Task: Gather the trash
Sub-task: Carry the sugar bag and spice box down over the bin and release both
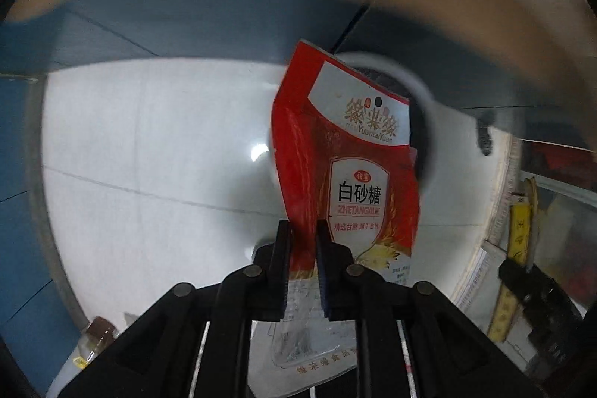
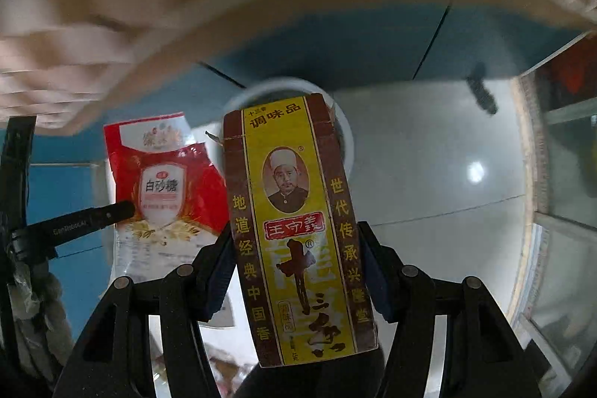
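Bin point(image 1: 421, 122) below sugar bag point(image 1: 335, 155) (contents unclear); spice box point(image 2: 298, 230).

**Black two-finger grippers**

The left gripper point(image 1: 302, 230) is matte black: flat ribbed fingers point(image 1: 282, 260), angular linkage arms, round grey pivot pins and bright rods below. The right gripper point(image 2: 298, 241) has the same black linkage and grey pins, with dark blue pads point(image 2: 375, 271).
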### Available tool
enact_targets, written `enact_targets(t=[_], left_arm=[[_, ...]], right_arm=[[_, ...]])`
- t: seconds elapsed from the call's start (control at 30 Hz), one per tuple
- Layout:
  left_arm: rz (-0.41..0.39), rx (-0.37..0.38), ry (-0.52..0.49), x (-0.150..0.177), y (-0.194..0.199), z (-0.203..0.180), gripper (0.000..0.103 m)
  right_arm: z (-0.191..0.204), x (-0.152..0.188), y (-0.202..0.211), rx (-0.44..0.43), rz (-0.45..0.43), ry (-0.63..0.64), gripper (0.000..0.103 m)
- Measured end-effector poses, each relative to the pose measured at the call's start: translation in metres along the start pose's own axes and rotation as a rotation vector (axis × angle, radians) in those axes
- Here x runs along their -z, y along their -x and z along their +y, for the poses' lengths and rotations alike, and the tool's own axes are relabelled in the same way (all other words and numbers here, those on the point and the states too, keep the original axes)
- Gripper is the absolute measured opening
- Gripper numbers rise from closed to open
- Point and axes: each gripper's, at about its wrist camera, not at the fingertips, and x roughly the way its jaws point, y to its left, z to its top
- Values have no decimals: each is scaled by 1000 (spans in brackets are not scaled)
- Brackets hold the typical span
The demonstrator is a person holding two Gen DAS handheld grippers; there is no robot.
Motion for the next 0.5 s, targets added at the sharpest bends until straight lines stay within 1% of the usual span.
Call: enact_targets(t=[0.03, 0.1, 0.13, 0.17, 0.2, 0.23, 0.27, 0.3, 0.33, 0.37, 0.4, 0.43, 0.47, 0.5], left_arm=[[14, -4, -5, -8, -22, -4, 15], [43, -12, -29, -24, -63, -13, 17], [44, -22, -43, -27, -73, -18, 19], [40, -39, -57, -29, -81, -22, 26], [32, -52, -64, -30, -86, -23, 28], [25, -57, -67, -32, -89, -25, 38], [17, -57, -67, -32, -90, -25, 54], [7, -67, -66, -32, -90, -24, 63], [-12, -83, -62, -31, -86, -23, 78], [-29, -96, -58, -28, -82, -21, 81], [-35, -114, -53, -25, -76, -15, 82], [-39, -124, -48, -22, -70, -11, 91], [-45, -135, -43, -19, -65, -7, 103], [-58, -170, -39, -13, -54, -5, 103]], right_arm=[[-6, -6, -25, -11, 13, -2, 63], [-14, -16, -78, 1, 36, 28, 63], [-16, -19, -95, -1, 48, 42, 63], [-18, -22, -112, 8, 57, 56, 63], [-19, -26, -124, 12, 66, 69, 63], [-20, -30, -137, 4, 82, 79, 63], [-20, -32, -147, -2, 94, 84, 64], [-18, -34, -156, -5, 109, 88, 64], [-16, -36, -163, -5, 124, 89, 64], [-16, -37, -168, -11, 139, 86, 65], [-16, -38, -170, -6, 148, 87, 70], [-17, -38, -170, -1, 152, 90, 77], [-17, -39, -168, 2, 150, 91, 93], [-20, -39, -165, 2, 145, 93, 102]])
